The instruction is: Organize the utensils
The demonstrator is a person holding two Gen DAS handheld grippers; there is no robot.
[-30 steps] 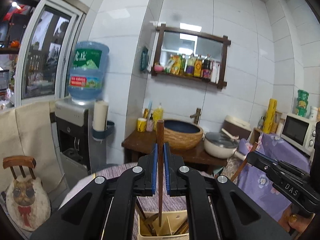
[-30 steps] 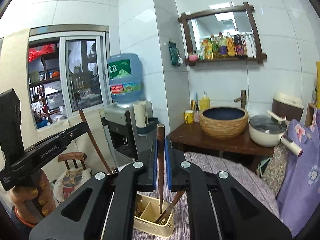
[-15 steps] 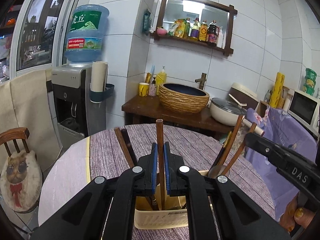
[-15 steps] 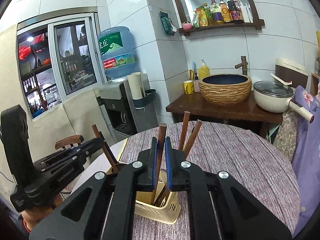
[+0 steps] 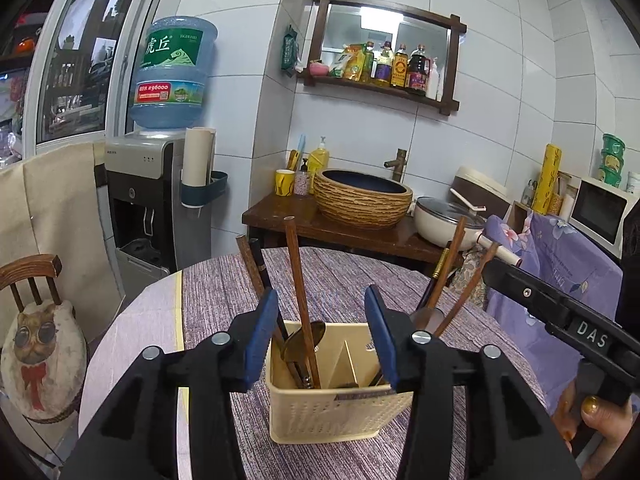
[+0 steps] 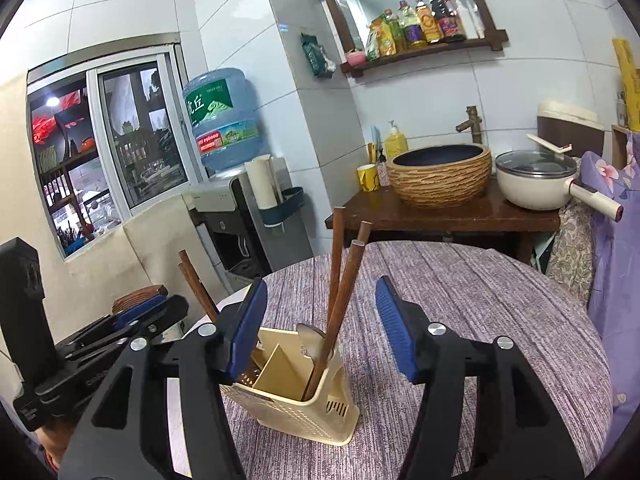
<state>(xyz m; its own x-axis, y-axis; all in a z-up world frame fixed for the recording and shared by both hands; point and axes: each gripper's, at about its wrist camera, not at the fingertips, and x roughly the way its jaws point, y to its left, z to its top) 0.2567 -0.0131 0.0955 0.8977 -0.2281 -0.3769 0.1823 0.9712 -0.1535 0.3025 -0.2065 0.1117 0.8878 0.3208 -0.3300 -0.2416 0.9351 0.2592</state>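
Both my left gripper (image 5: 320, 330) and right gripper (image 6: 322, 326) hang with jaws spread, gripping nothing. The cream perforated plastic utensil caddy (image 5: 336, 412) sits dead ahead at twelve o'clock of each, on the purple striped tablecloth (image 6: 460, 304). The dark wooden chopsticks (image 5: 302, 300) stand nearly upright inside; my left looks nearer. White-tiled kitchen behind.

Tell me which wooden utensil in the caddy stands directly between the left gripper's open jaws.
The tall brown chopstick rising from the cream caddy; the other wooden handles lean off to the right, outside the left gripper.
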